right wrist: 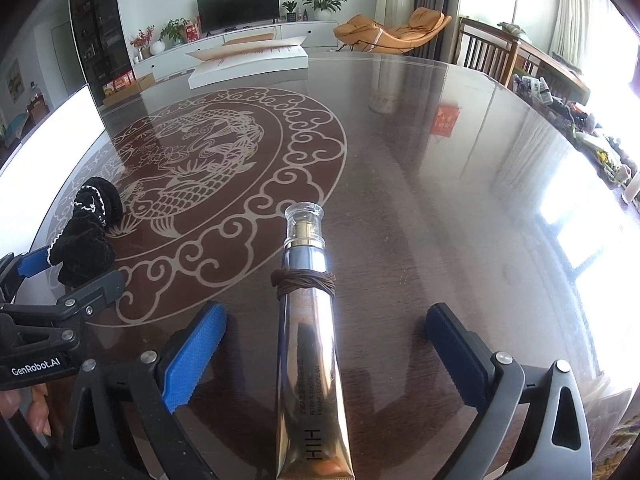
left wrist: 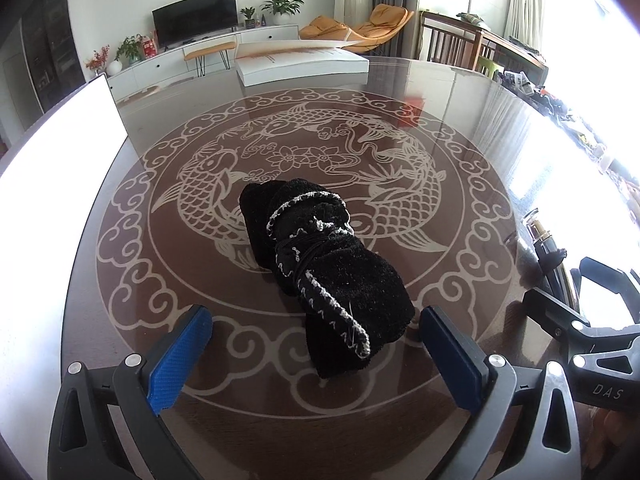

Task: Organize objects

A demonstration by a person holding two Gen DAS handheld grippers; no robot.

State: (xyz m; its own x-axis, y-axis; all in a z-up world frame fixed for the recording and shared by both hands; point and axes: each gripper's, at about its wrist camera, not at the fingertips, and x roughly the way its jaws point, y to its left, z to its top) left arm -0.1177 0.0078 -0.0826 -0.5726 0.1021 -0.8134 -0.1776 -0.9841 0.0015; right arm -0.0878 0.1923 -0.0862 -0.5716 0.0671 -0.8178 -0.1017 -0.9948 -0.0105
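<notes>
Your left gripper (left wrist: 316, 344) stands wide, blue pads clear of the rolled black fleece cloth with white stitched edging (left wrist: 324, 272), which lies on the table between the fingers and runs out toward 12 o'clock over the fish pattern. Nothing is pinched.

Your right gripper (right wrist: 324, 344) is wide too. The shiny gold and silver cosmetic tube with a clear cap (right wrist: 310, 344) lies flat between its fingers, cap toward 12 o'clock, touching neither pad. A brown cord band (right wrist: 304, 280) is wound round the tube's neck.

Room to move: the dark glossy round table with a pale koi and cloud inlay (right wrist: 420, 208) is bare from 12 to 3 o'clock of the tube, out to the rim. A flat white box with an orange-printed lid (left wrist: 300, 62) sits at the far edge, 12 o'clock, and a white sheet (left wrist: 80, 120) lies at the 10 o'clock rim. Clutter sits beyond the rim at 2 o'clock.

Writing: "HIH" on the tube's flat end, the smaller lines too fine to read. "GenRobot.AI" on the left gripper's body in the right wrist view; "DAS" on the right gripper's body in the left wrist view.

Only the right wrist view shows the whole tube; the left view catches just its cap at 3 o'clock. Only the left view shows the whole cloth; the right view has it at 9 o'clock, partly behind the other gripper, with fingertips at the bottom left edge.
</notes>
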